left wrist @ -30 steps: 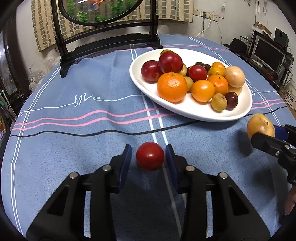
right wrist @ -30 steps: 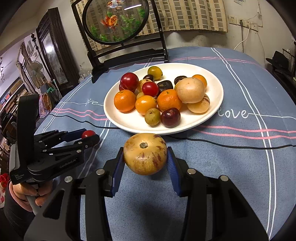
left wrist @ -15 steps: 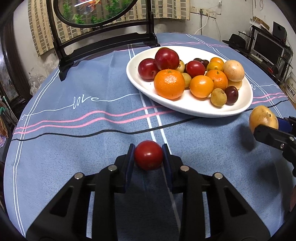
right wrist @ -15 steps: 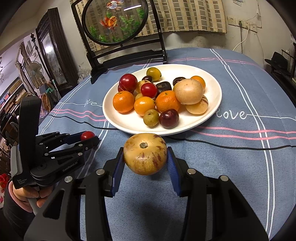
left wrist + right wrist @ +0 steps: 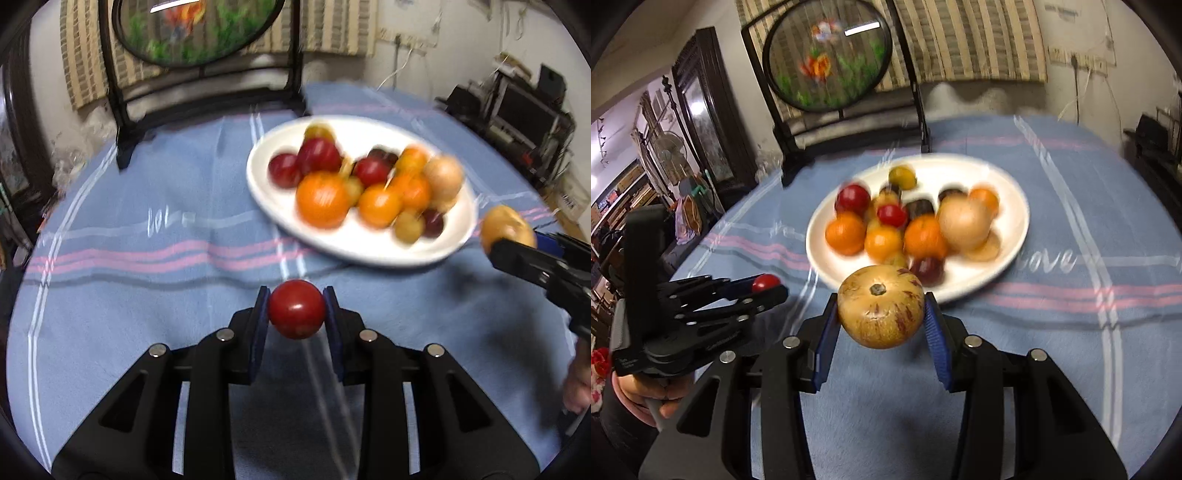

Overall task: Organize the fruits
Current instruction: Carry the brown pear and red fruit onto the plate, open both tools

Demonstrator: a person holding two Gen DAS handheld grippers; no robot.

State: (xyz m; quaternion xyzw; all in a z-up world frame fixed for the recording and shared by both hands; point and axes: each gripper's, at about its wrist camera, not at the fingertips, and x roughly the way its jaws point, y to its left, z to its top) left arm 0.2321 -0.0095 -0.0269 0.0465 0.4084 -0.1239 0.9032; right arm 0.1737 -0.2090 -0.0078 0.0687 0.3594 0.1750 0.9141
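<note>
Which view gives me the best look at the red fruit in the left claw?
The left wrist view: the red fruit sits sharp and near centre, pinched in the left claw. The right wrist view shows only a small part of it at the left, mostly hidden behind that claw's fingers.

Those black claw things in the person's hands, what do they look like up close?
Both are matte black plastic frames with silver bolts. The left gripper has two fingers with dark blue pads; the right gripper has brighter blue ribbed pads. Small white lettering marks the left one's body, too small to read.
</note>
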